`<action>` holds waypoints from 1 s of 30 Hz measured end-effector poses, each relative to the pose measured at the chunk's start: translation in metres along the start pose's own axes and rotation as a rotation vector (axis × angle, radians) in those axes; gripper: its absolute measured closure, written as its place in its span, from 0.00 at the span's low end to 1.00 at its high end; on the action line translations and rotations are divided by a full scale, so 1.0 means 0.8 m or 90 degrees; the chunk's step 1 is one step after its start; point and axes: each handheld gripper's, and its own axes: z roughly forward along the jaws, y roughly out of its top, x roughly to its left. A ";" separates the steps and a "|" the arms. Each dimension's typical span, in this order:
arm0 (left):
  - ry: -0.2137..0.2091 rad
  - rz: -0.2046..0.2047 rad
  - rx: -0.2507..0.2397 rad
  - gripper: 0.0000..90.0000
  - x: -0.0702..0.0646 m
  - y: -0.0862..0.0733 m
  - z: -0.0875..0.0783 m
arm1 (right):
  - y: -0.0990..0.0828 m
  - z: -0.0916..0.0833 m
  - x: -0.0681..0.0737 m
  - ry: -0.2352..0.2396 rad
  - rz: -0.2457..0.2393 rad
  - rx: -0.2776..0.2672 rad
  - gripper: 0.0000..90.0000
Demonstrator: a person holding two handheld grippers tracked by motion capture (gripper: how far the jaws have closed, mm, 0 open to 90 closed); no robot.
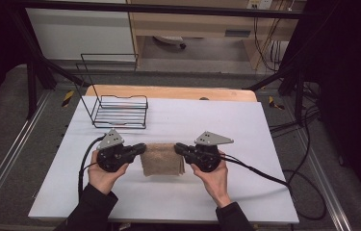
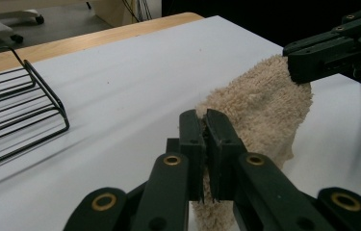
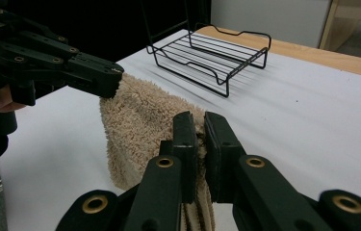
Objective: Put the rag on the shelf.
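A beige folded towel (image 1: 162, 159) lies mid-table between both grippers, its far edge lifted. My left gripper (image 1: 142, 147) is shut on the towel's left top corner; in the left gripper view the jaws (image 2: 206, 120) pinch the cloth (image 2: 260, 108), and the right gripper (image 2: 303, 67) clamps the far corner. My right gripper (image 1: 177, 147) is shut on the right top corner; in the right gripper view its jaws (image 3: 200, 122) hold the towel (image 3: 139, 115), and the left gripper (image 3: 106, 79) bites the opposite corner.
A black wire rack (image 1: 119, 111) with a tall wire back stands at the far left of the white table (image 1: 226, 120). It is also seen as the rack (image 2: 19, 103) and the rack (image 3: 212, 50). Cables trail off both table sides.
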 end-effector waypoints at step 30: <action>0.050 -0.001 -0.086 0.96 0.037 0.016 -0.051 | 0.046 0.041 0.031 -0.008 -0.038 -0.062 0.94</action>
